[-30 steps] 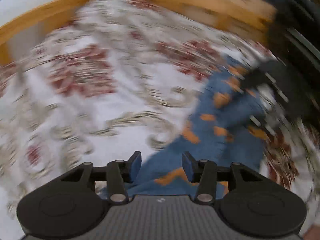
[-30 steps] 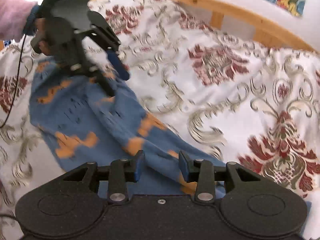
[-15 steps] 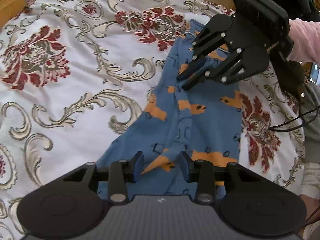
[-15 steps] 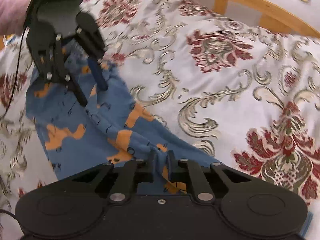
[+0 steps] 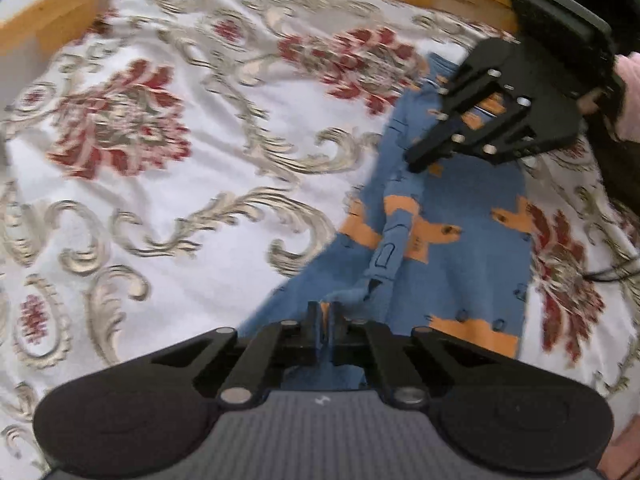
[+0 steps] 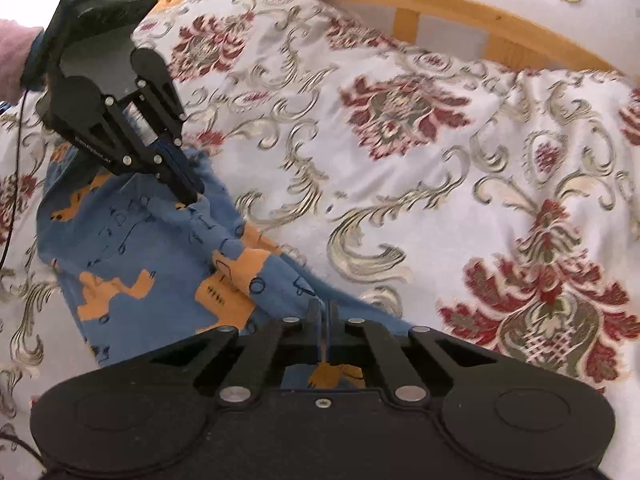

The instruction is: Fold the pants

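The left tongs (image 5: 325, 322) clench an edge of the blue pants (image 5: 460, 264). The right tongs (image 6: 323, 320) grip another edge, on the floral bed (image 6: 400, 184).

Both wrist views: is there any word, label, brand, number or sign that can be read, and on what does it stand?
Left gripper, right wrist view: small pale lettering along one black finger link, too small to read.
Left gripper's grey ribbed body, own view: a tiny pale mark, not legible.
Blue pants with orange animal shapes: drawn outlines only, no words.
Floral white, red and beige bedspread: no text.
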Available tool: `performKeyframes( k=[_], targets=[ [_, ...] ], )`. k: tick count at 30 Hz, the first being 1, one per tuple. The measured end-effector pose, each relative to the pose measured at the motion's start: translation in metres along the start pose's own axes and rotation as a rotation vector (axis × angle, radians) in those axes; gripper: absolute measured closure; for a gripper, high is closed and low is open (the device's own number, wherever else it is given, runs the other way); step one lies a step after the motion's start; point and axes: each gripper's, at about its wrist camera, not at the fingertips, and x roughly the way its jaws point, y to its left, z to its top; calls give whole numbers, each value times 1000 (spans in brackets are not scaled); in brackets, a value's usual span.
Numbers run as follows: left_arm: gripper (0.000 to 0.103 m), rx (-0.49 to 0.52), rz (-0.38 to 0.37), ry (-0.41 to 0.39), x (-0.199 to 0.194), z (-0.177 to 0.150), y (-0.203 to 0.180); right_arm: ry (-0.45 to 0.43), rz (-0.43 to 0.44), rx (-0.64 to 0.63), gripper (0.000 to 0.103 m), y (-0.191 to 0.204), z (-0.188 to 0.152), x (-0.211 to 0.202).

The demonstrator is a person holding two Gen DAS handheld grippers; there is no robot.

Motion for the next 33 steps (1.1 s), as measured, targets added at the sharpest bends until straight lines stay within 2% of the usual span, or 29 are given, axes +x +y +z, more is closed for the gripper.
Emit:
performKeyframes(
  k=[3, 5, 7, 8, 10, 12, 13, 14, 18, 21, 27, 30, 31, 33],
  targets=[
    [101, -49, 109, -44, -5, -2, 2, -25, -66, -17, 103, 4, 1, 1],
    [101, -85, 194, -63, -4, -2, 0, -9, -129, -6, 101, 8, -1, 13],
    [100, -108, 268, -60, 3, -1, -4, -2, -154, 27, 89, 7, -6, 20],
    [98, -122, 308, -37, 9, 1, -6, -13, -159, 68, 87, 4, -8, 18],
    [97, -156, 309, -9, 16, 4, -6, -54, -167, 135, 75, -2, -14, 4],
    [84, -180, 293, -31, 10, 6, -6, -81, -246, 122, 71, -2, -19, -9],
    [66, -196, 277, -51, 4, 6, -5, -77, -306, 108, 71, -1, -22, -13],
    [53, -206, 273, -69, -1, 6, -6, -58, -353, 110, 71, -5, -25, -13],
    [52, -201, 306, -108, -9, 11, -17, -16, -395, 212, 72, -33, -37, -17],
    [52, -168, 304, -131, -12, 16, -35, -20, -423, 191, 73, -38, -42, -28],
    [52, -121, 185, -169, 0, 30, -72, -28, -462, 97, 73, -30, -38, -40],
    [52, -116, 156, -196, 13, 44, -83, -39, -483, 94, 72, -27, -38, -49],
    [52, -117, 146, -209, 17, 51, -85, -41, -503, 112, 65, -27, -40, -53],
    [52, -125, 116, -228, 25, 65, -85, -54, -559, 189, 58, -28, -48, -66]
  ],
)
